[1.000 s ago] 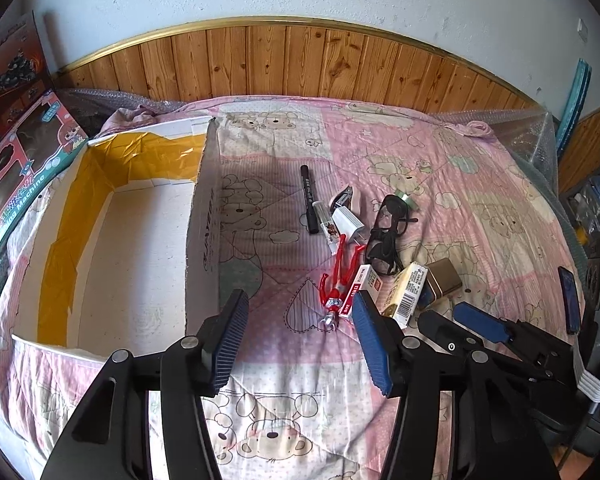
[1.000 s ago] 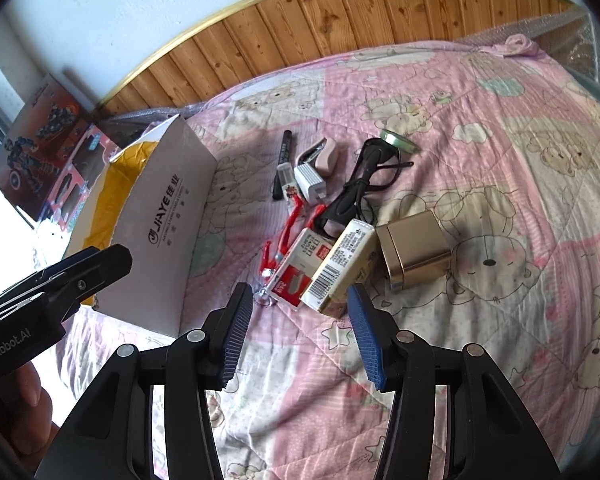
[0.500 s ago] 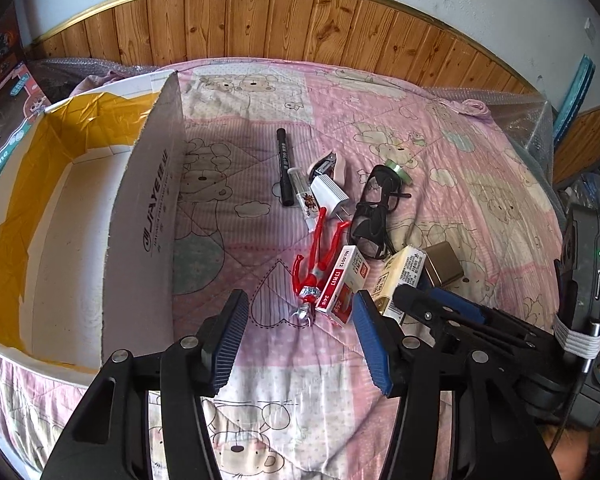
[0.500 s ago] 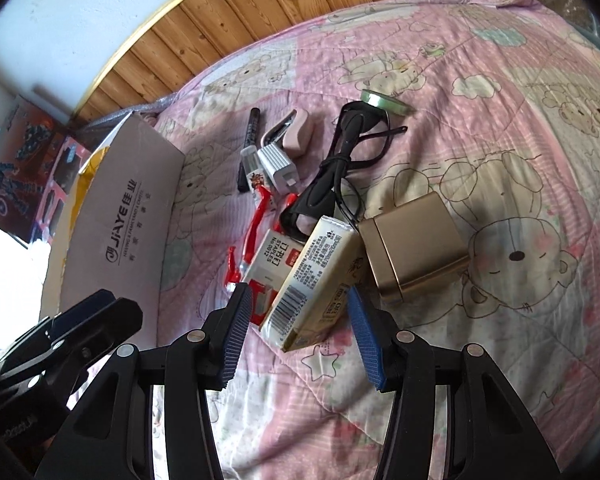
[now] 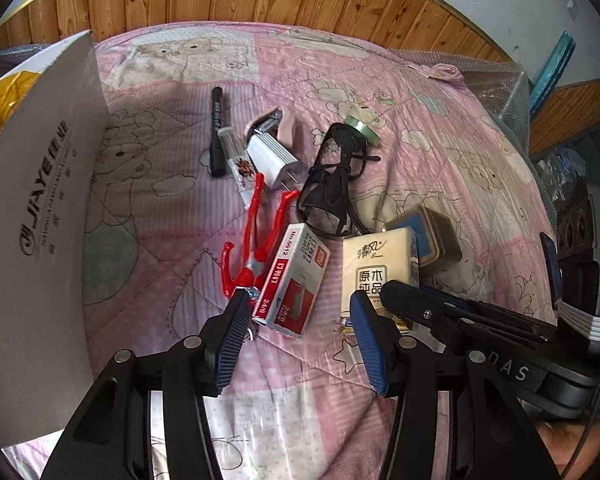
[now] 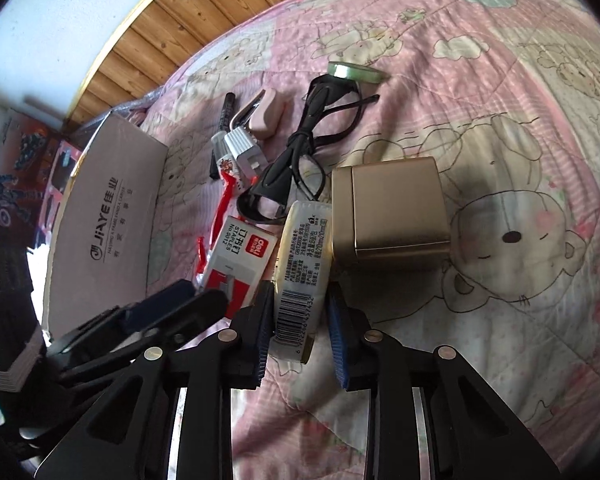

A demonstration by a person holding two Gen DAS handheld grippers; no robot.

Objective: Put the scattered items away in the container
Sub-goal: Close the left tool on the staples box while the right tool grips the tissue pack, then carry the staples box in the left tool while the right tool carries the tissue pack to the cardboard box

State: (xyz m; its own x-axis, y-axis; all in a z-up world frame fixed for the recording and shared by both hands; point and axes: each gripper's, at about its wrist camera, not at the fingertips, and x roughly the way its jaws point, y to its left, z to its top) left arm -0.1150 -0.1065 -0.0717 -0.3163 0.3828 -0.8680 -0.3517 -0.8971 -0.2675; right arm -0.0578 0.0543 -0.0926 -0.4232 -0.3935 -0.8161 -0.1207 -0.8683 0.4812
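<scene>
Right fingers flanking tissue pack (cream wrapper, barcode), near-touching

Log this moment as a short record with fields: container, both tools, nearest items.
container: cardboard box, at left on the quilt
left tool: open, over the staples box
right tool: open, fingers either side of the tissue pack, not clamped
beside the pack: gold tin, black glasses
</scene>
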